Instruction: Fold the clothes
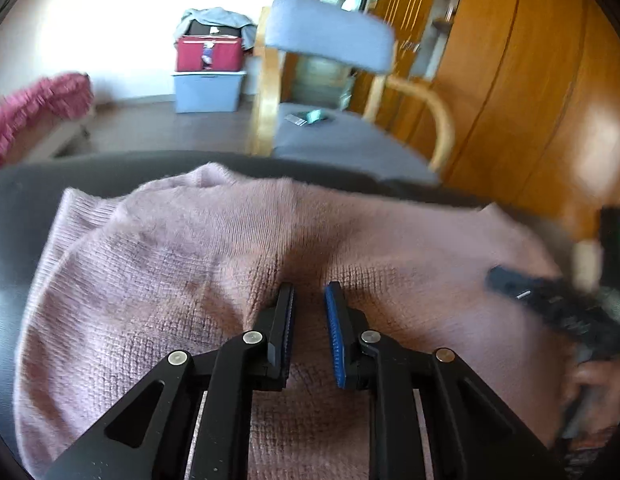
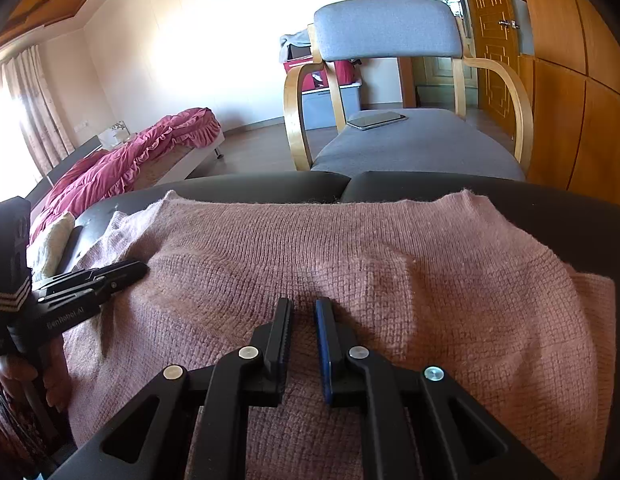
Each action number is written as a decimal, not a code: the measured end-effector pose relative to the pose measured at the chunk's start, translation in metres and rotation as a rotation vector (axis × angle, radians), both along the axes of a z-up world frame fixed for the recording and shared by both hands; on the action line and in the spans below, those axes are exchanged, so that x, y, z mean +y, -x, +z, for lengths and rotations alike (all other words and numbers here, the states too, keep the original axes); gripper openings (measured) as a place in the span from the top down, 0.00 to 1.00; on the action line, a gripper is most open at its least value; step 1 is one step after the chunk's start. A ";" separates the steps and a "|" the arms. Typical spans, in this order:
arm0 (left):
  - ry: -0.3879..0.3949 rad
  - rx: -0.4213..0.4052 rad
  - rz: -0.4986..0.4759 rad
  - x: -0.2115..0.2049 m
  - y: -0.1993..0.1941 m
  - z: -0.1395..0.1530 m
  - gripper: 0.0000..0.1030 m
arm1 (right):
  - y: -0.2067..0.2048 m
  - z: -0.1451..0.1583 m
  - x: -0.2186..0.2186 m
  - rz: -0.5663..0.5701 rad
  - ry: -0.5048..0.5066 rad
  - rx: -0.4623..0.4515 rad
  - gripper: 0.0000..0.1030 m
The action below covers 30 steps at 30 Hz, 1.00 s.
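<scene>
Pink knit sweater [image 2: 350, 264] lying part-folded on black surface [image 2: 550, 204]; more folds likely left. Left claw [image 1: 309, 300] narrow, right claw [image 2: 303, 312] near-shut, both seemingly empty.

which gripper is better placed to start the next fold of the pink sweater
Probably the right. The right gripper sits nearly shut, pinching a ridge of the pink sweater near its middle; the left gripper has a wider gap and its view is blurred.
</scene>
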<state>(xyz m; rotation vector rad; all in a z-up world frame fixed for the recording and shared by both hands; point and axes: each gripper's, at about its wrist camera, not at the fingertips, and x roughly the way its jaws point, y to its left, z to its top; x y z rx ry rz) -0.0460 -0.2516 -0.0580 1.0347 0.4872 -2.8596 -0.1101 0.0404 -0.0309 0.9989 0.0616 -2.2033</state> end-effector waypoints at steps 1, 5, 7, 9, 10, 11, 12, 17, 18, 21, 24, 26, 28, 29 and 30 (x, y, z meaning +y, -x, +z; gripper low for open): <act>-0.022 0.030 0.013 -0.006 -0.005 0.003 0.82 | 0.000 0.000 0.000 0.000 0.000 0.000 0.91; 0.066 -0.007 0.163 -0.029 -0.009 0.003 0.82 | 0.002 -0.001 0.000 0.000 0.003 -0.002 0.91; 0.026 -0.062 0.217 -0.046 -0.007 -0.004 0.82 | 0.002 -0.001 0.000 0.000 0.005 -0.003 0.91; -0.029 -0.075 0.226 -0.058 -0.007 -0.008 0.82 | 0.001 -0.001 -0.001 -0.001 0.005 -0.004 0.91; -0.030 -0.077 0.228 -0.059 -0.007 -0.009 0.82 | 0.001 -0.001 -0.001 -0.001 0.006 -0.003 0.91; 0.008 -0.084 0.233 -0.055 -0.006 -0.008 0.82 | 0.001 -0.001 -0.001 -0.001 0.006 -0.003 0.91; 0.041 -0.090 0.237 -0.051 -0.006 -0.007 0.82 | 0.001 -0.001 -0.001 -0.001 0.005 -0.003 0.91; 0.110 -0.115 0.302 -0.050 -0.007 -0.005 0.80 | 0.000 -0.001 -0.002 -0.003 0.003 -0.001 0.91; 0.120 -0.120 0.326 -0.054 -0.005 -0.006 0.80 | 0.000 -0.001 -0.001 -0.002 0.003 -0.001 0.91; 0.126 -0.133 0.392 -0.066 -0.009 -0.008 0.80 | 0.002 -0.001 -0.001 -0.001 0.004 -0.003 0.91; 0.141 -0.143 0.434 -0.071 -0.013 -0.009 0.80 | 0.002 -0.001 -0.001 -0.001 0.005 -0.004 0.91; 0.156 -0.148 0.449 -0.071 -0.012 -0.010 0.80 | 0.001 -0.001 -0.001 -0.002 0.005 -0.004 0.91; 0.164 -0.146 0.458 -0.071 -0.011 -0.010 0.80 | 0.001 -0.001 -0.001 -0.002 0.005 -0.004 0.91; 0.170 -0.139 0.463 -0.070 -0.012 -0.009 0.80 | 0.001 -0.001 -0.001 -0.002 0.004 -0.003 0.91; 0.178 -0.119 0.469 -0.068 -0.015 -0.006 0.80 | 0.001 -0.001 -0.001 -0.002 0.004 -0.003 0.91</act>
